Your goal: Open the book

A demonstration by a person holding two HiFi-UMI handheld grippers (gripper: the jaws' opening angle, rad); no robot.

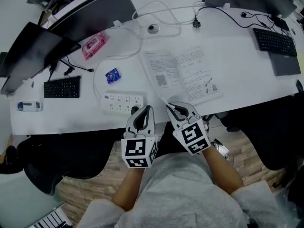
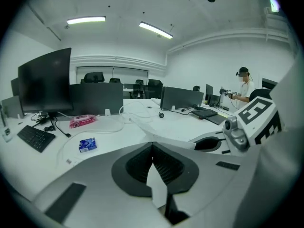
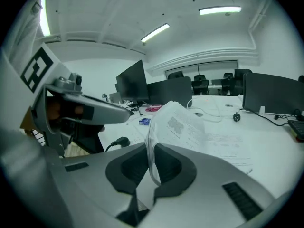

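Right tongs (image 3: 151,145): jaws together, clamped on thin curled page (image 3: 183,125) lifted off book (image 1: 190,72). Left tongs (image 2: 152,144): jaws together at tips, nothing visible between them, just beside right tongs at near worktop (image 1: 247,75) edge. Book lies open and flat on worktop, printed sheets up, just beyond right tongs. White power strip (image 1: 124,101) just beyond left tongs. Blue packet (image 1: 112,75) farther back. Black keyboard (image 1: 62,87) well left.
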